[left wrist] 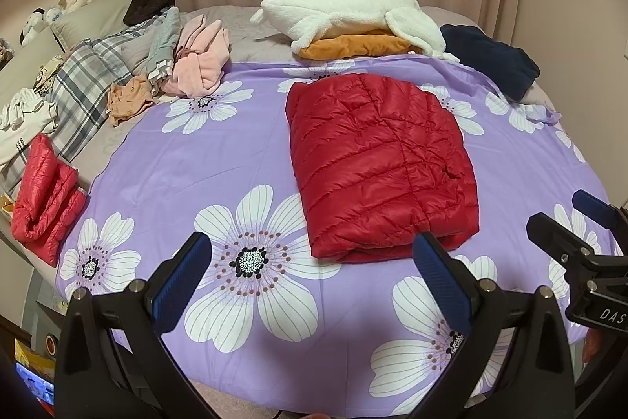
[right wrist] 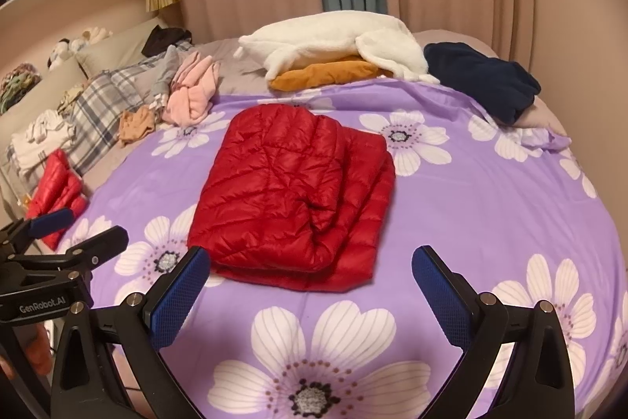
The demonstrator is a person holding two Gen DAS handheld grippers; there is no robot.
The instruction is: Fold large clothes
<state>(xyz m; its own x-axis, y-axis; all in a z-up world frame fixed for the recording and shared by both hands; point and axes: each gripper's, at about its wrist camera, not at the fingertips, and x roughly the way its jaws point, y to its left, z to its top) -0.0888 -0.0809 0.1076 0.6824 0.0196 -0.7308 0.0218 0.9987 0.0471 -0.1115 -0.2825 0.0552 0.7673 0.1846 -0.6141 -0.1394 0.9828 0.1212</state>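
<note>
A red quilted down jacket [left wrist: 380,163] lies folded into a rectangle on the purple flowered bedspread [left wrist: 196,160]; it also shows in the right wrist view [right wrist: 294,195]. My left gripper [left wrist: 314,281] is open and empty, held above the bedspread just short of the jacket's near edge. My right gripper [right wrist: 310,289] is open and empty, also just short of the jacket's near edge. The right gripper shows at the right edge of the left wrist view [left wrist: 565,218]. The left gripper shows at the left edge of the right wrist view [right wrist: 74,226].
A second folded red jacket [left wrist: 45,207] lies at the bed's left edge. A pile of clothes [left wrist: 188,65] and a plaid pillow [left wrist: 86,85] are at the back left. White and orange folded fleeces [left wrist: 345,22] and a navy garment [left wrist: 490,61] lie at the back.
</note>
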